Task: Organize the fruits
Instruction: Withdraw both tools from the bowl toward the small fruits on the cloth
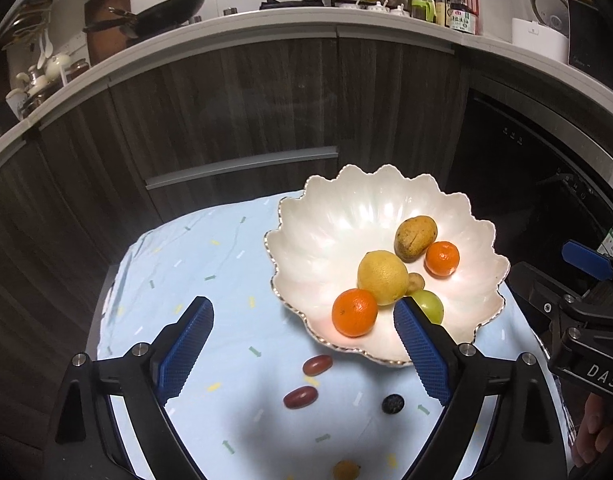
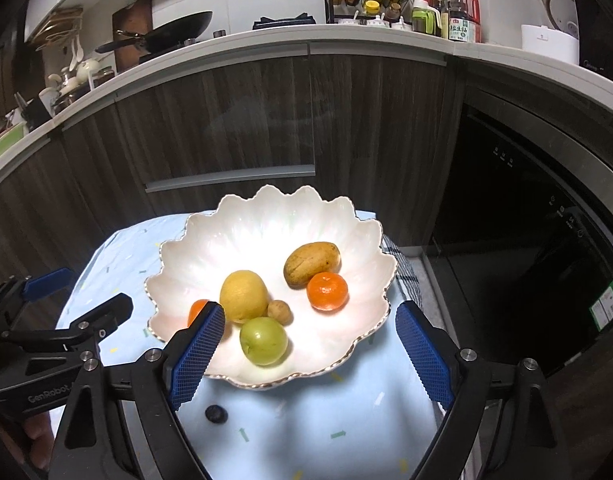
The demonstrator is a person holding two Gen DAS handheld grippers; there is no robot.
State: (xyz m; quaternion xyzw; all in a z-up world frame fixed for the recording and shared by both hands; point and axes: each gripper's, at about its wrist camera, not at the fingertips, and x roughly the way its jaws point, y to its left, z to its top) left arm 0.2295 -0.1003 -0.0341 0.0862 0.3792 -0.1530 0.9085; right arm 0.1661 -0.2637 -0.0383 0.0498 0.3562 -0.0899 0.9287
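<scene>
A white scalloped bowl (image 1: 330, 224) (image 2: 210, 256) stands on a small table with a light blue cloth (image 1: 210, 264). It holds a lemon (image 1: 382, 277) (image 2: 243, 295), two mandarins (image 1: 354, 312) (image 1: 442, 258) (image 2: 327, 291), a mango (image 1: 415, 237) (image 2: 311, 262), a green fruit (image 1: 430, 305) (image 2: 263, 340) and a small brown fruit (image 2: 279, 312). On the cloth lie two red dates (image 1: 317, 365) (image 1: 300, 397), a dark berry (image 1: 393, 404) (image 2: 216, 414) and a small orange fruit (image 1: 346, 470). My left gripper (image 1: 304, 344) is open and empty above the dates. My right gripper (image 2: 310, 344) is open and empty above the bowl's near rim.
Dark wood cabinets (image 1: 226, 120) stand behind the table. The counter above carries a pan (image 1: 162, 16), bottles (image 1: 460, 4) and a rice cooker (image 1: 544, 20). A dark appliance (image 2: 526, 240) is at the right. A checked towel (image 2: 402, 268) shows beside the bowl.
</scene>
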